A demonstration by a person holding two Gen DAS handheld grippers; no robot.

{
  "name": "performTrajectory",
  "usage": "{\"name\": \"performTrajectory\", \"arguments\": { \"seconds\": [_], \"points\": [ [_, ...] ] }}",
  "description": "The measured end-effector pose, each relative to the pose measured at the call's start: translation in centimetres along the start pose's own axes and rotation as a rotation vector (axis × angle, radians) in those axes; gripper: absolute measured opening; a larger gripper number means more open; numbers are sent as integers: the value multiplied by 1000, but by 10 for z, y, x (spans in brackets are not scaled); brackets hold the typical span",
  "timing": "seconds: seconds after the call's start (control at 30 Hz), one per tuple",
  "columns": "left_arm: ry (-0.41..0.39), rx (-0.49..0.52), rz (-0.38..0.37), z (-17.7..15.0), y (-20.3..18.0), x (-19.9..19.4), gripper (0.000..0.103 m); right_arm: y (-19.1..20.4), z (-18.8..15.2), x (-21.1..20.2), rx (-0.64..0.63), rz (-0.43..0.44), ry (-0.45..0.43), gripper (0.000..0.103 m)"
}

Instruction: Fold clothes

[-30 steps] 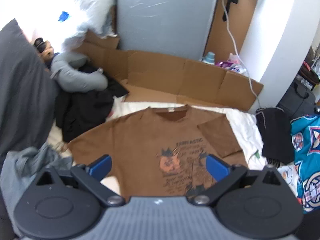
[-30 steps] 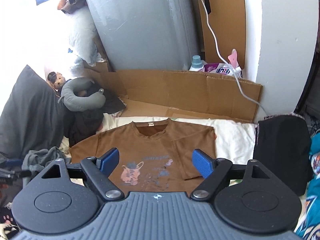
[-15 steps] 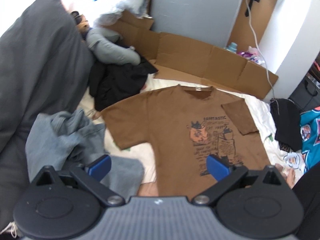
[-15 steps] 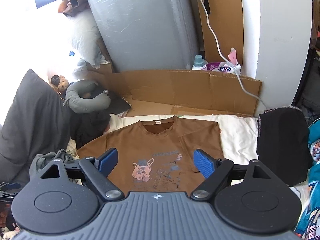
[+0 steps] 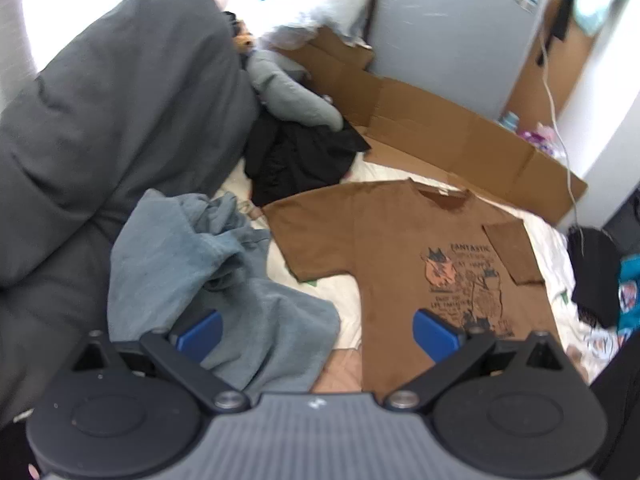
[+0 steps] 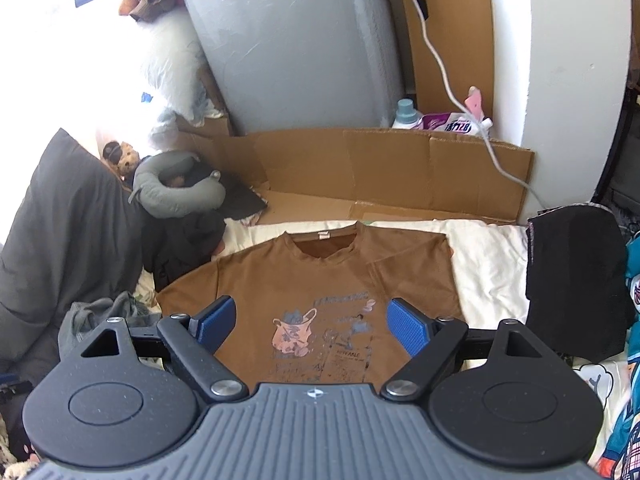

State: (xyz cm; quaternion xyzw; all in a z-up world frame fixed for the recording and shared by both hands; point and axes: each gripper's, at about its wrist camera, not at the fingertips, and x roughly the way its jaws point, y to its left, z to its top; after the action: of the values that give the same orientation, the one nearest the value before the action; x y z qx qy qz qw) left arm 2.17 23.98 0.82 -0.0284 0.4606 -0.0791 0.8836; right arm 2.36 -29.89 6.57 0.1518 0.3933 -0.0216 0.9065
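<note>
At far left, a crumpled grey-blue garment [image 5: 208,264] waits unfolded. At centre, the brown T-shirt [image 5: 404,256] lies flat on the bed [image 6: 488,264], one sleeve [image 5: 510,252] already turned inward, the other still out. Both the left tool [image 5: 318,332] and right tool [image 6: 308,326] hover open, empty.

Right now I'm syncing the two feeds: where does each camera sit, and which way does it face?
Left wrist: on the left tool, angled down across the brown T-shirt and the grey-blue garment; both open fingers show.
Right wrist: on the right tool, angled down at the shirt's print, cardboard behind; both open fingers show.
Shared: T-shirt, cardboard, neck pillow.
</note>
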Motion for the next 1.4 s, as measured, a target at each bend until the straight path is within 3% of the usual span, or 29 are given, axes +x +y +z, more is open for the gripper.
{"name": "performTrajectory", "arguments": {
  "seconds": [0.17, 0.33, 0.5, 0.73, 0.9, 1.07, 1.4],
  "points": [
    [-19, -12, 14, 5, 0, 2, 102, 3, -9, 24, -34, 12, 7, 87],
    [-26, -67, -28, 15, -8, 14, 98, 5, -21, 55, -92, 40, 2, 87],
    [-32, -81, -21, 27, -26, 37, 94, 3, -32, 98, -113, 131, 55, 84],
    [-18, -73, -68, 45, -52, 87, 86, 11, -50, 156, -218, 226, 124, 78],
    [-16, -136, -67, 52, -50, 133, 74, 19, -63, 190, -230, 290, 139, 73],
    [8, -233, -38, 45, -35, 179, 64, 16, -65, 233, -183, 340, 160, 73],
    [34, -309, -24, 13, -11, 242, 62, 31, -79, 304, -215, 397, 155, 73]
  ]
}}
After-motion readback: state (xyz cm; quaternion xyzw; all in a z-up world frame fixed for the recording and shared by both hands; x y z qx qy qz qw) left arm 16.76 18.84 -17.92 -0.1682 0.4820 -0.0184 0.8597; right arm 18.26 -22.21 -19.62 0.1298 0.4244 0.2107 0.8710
